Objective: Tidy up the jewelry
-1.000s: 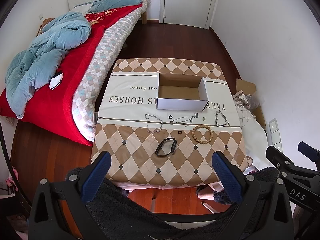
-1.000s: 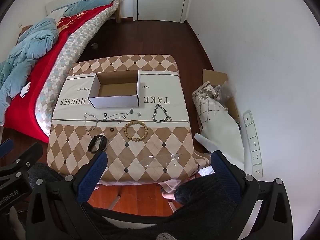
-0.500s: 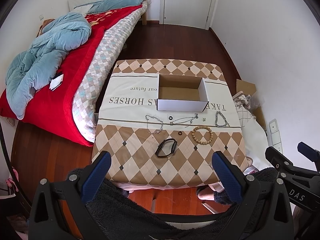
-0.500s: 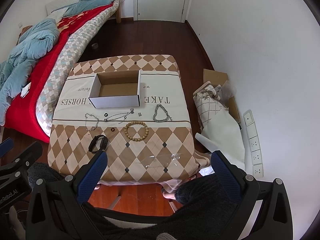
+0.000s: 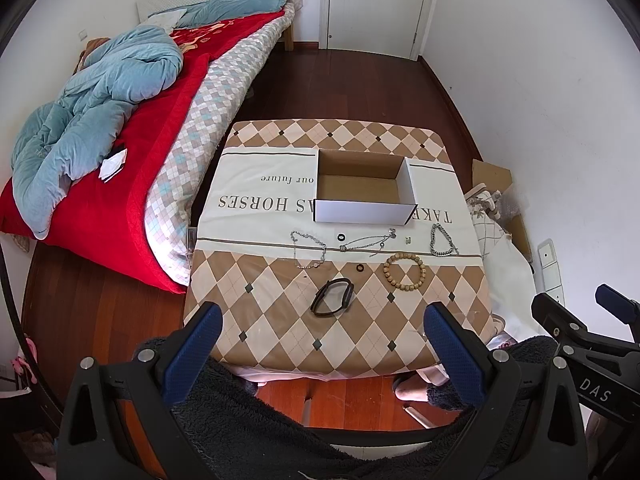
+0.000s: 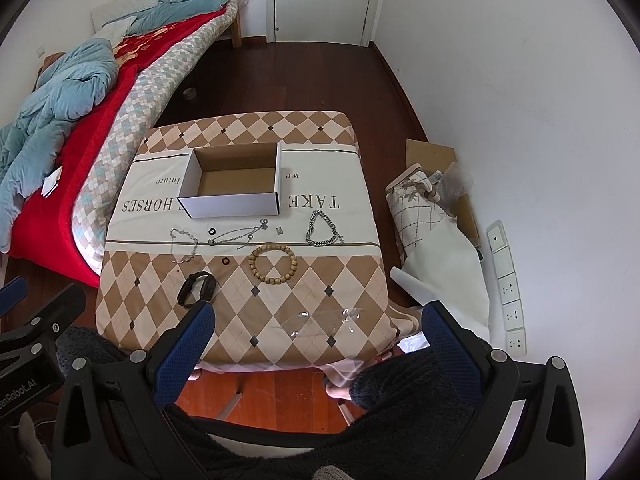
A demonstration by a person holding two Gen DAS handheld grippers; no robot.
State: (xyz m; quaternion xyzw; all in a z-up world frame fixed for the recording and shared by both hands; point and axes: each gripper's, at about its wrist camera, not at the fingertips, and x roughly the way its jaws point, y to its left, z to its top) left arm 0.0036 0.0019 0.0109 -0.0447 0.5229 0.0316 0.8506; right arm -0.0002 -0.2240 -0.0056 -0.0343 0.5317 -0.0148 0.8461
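Lying on the table [image 5: 280, 320] before the open box [image 5: 362, 216], a beaded bracelet [image 5: 404, 271], black band [image 5: 332, 303] and chains are seen; both left gripper [image 5: 322, 344] and right gripper [image 6: 316, 340] are held spread, empty, above the near edge.

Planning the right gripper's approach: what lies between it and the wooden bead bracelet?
Only bare checked tablecloth before the wooden bead bracelet, seen from the right wrist view; right gripper open.

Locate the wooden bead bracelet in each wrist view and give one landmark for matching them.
Left wrist: wooden bead bracelet lies right of centre, right of the black band.
Right wrist: bracelet lies left of centre, right of that band.
Shared landmark: the open cardboard box beyond it.
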